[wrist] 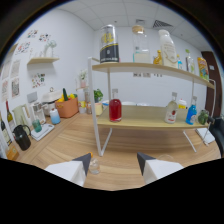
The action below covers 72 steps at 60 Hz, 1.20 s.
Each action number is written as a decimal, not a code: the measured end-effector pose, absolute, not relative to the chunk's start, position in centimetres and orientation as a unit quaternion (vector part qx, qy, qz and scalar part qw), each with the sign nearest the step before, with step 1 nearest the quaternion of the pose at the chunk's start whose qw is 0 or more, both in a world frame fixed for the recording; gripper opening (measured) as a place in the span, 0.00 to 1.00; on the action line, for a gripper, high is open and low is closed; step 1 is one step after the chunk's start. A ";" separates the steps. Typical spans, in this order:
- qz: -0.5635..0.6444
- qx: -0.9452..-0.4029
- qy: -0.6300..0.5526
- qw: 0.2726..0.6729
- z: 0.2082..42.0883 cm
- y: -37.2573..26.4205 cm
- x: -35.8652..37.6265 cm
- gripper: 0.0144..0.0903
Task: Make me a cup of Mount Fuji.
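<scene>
Bottles for the drink stood on a two-tier shelf of pale wood boards on thin white metal legs (102, 131), which rested on the wood-grain table (125, 170). The claw (115, 165) hung spread and empty over the table, well short of the shelf; its two dark-tipped white fingers (84, 162) pinched nothing. A small clear glass (94, 167) sat on the table just inside the left finger, nearer to it than to the right one, not touched by either as far as could be seen.

By my judgement this was the opening step: choosing and reaching for an ingredient, nothing yet gathered. On the lower board stood a clear glass bottle of red liquid (115, 109), and far along it a bright blue bottle (191, 114) and a pale bottle with a red label (171, 111). Above sat a tall clear jar with a black label (109, 45).

Which liquids the recipe needs cannot be told. The next move probably calls for advancing to the shelf and closing squarely on a smooth, slippery glass body.
</scene>
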State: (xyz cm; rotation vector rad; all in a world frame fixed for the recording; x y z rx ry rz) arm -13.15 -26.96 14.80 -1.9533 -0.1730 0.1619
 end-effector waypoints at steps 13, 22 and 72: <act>0.027 -0.830 -0.057 0.554 14.0 -29.7 -2.8 0.94; 0.002 -0.842 -0.031 0.539 13.2 -30.1 3.9 0.95; 0.013 -0.808 0.011 0.589 18.7 -10.6 13.6 0.31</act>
